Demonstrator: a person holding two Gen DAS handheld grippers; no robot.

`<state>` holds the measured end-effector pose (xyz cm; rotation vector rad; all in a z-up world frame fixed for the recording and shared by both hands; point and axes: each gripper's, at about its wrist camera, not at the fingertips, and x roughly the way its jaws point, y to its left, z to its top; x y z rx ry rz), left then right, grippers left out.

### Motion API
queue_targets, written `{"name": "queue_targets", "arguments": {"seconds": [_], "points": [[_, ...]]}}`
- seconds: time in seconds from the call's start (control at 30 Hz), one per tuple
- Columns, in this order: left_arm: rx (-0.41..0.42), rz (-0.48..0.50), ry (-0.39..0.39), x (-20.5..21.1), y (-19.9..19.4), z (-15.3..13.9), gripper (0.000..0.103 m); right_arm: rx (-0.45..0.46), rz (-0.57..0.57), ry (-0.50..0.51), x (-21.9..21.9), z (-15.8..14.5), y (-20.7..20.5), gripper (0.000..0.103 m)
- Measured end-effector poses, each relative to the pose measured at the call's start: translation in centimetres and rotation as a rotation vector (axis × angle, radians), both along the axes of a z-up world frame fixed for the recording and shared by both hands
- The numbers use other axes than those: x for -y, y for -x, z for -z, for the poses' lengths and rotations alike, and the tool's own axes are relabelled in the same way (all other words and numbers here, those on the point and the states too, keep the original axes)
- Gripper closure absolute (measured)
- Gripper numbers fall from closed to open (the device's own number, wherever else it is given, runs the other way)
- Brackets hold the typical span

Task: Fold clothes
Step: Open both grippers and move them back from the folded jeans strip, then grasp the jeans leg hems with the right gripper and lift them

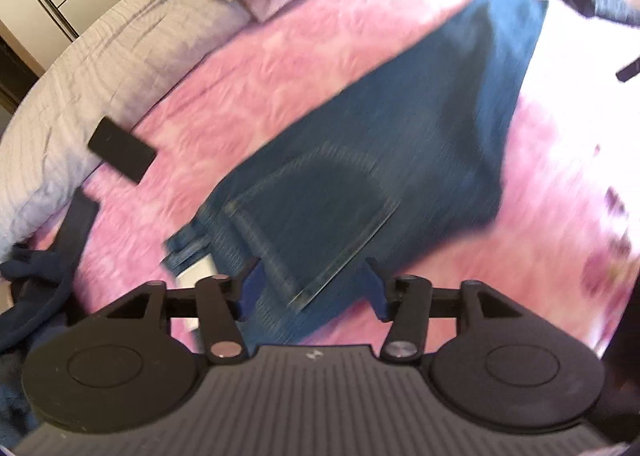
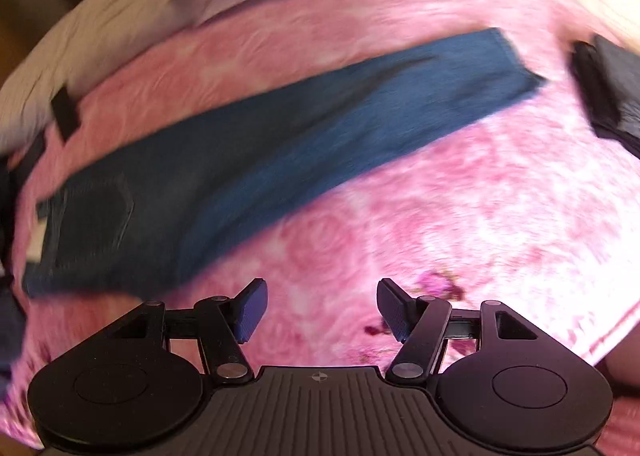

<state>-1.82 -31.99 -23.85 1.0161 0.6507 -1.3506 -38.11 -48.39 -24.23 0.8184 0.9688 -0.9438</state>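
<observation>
Jeans (image 1: pixel 360 159) lie flat on the pink bedspread (image 1: pixel 240 67). Left gripper (image 1: pixel 312 288) (fingers spread) hovers over the waistband; right gripper (image 2: pixel 320 310) gapes, empty.

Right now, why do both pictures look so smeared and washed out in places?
Left wrist view: the jeans and pink bedspread are streaked with motion blur, the upper right corner glares white, and the fisheye bends the bed edge; the left claw stays sharp. Right wrist view: heavier smear across the jeans, pale glare at the right, yet the right claw is crisp.
</observation>
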Motion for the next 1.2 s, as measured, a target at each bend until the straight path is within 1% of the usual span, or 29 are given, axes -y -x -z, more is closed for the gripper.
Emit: {"name": "queue_targets", "arguments": {"seconds": [0.1, 0.2, 0.3, 0.43, 0.57, 0.7, 0.8, 0.9, 1.0, 1.03, 1.2], "points": [[-0.071, -0.011, 0.025, 1.6, 1.5, -1.0, 0.041, 0.004, 0.065, 0.006, 0.7, -2.1, 1.2, 0.039], [-0.12, -0.009, 0.03, 2.8, 3.2, -1.4, 0.04, -0.016, 0.097, 0.021, 0.5, -3.4, 2.0, 0.039], [-0.15, 0.014, 0.033, 3.7, 5.0, -1.6, 0.04, -0.027, 0.12, 0.018, 0.2, -3.6, 2.4, 0.039], [-0.163, 0.056, 0.03, 4.3, 7.2, -1.6, 0.04, -0.05, 0.127, 0.017, -0.2, -4.2, 3.0, 0.039], [-0.163, 0.084, 0.035, 4.7, 8.6, -1.6, 0.04, -0.05, 0.125, 0.015, -0.6, -4.1, 3.5, 0.039], [-0.155, 0.086, 0.028, 5.3, 9.3, -1.5, 0.04, -0.047, 0.127, 0.009, -0.8, -3.8, 4.2, 0.039], [-0.139, 0.061, 0.019, 5.9, 9.8, -1.4, 0.04, -0.037, 0.114, -0.007, -0.1, -3.1, 5.0, 0.039], [-0.13, 0.019, 0.009, 6.9, 10.5, -1.2, 0.038, 0.019, 0.098, -0.023, 1.8, -2.1, 6.4, 0.039], [-0.118, -0.011, -0.001, 8.4, 12.1, -1.0, 0.037, 0.155, 0.129, -0.002, 5.3, -1.4, 9.8, 0.039], [-0.113, -0.02, -0.006, 9.0, 12.8, -0.8, 0.037, 0.19, 0.144, 0.003, 7.0, -0.8, 10.9, 0.039], [-0.076, -0.085, -0.042, 13.6, 18.1, 0.4, 0.037, 0.302, 0.206, -0.001, 16.6, 4.0, 15.5, 0.039]]}}
